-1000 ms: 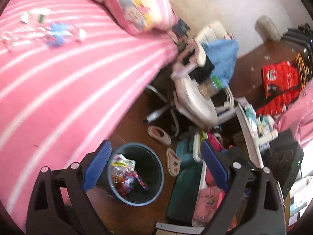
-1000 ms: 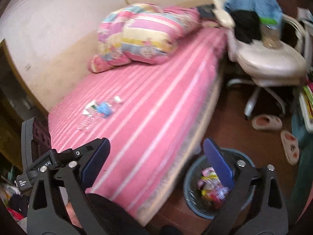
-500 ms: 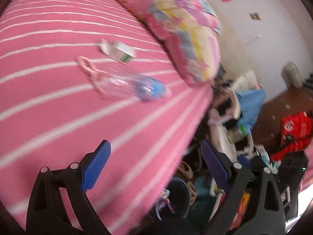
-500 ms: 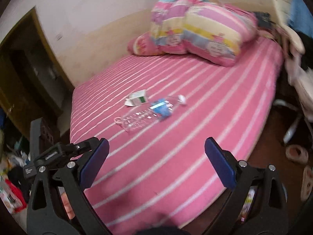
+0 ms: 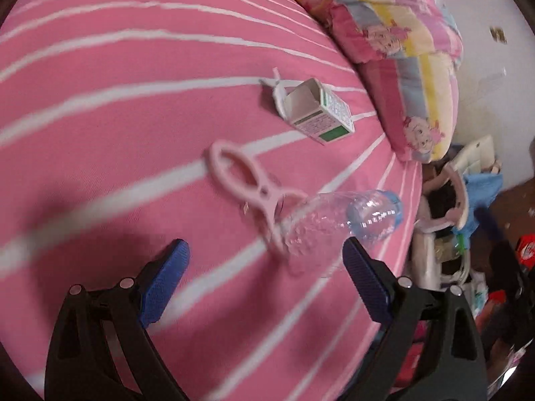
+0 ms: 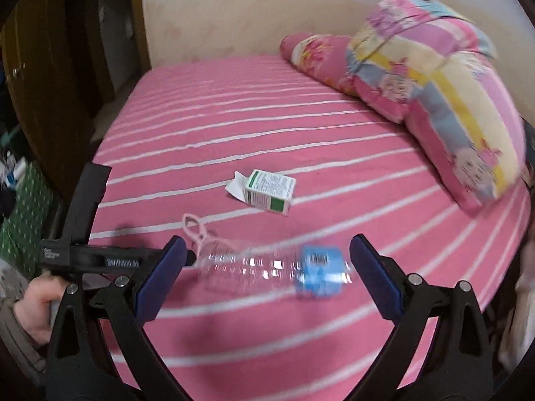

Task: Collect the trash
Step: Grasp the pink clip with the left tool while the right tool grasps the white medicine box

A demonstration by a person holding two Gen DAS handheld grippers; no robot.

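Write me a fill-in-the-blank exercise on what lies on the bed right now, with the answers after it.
1. The clear plastic bottle wears a label coloured ____.
2. The small carton lies on the bed with one end torn ____.
3. The pink clip touches the bottle at its ____ end.
4. Both the left hand-held gripper and the right hand-held gripper have their jaws ____.

Answers: blue; open; unlabelled; open

place: home bedroom | evidence: bed (image 6: 301, 127) in pink sheet with white stripes fills frame centre | folded patchwork quilt (image 6: 444, 87) and pink pillow (image 6: 317, 50) upper right, against a painted wall | dark wooden wardrobe (image 6: 50, 67) at left edge | chair (image 5: 458, 180) heaped with clothes at right edge, left wrist view
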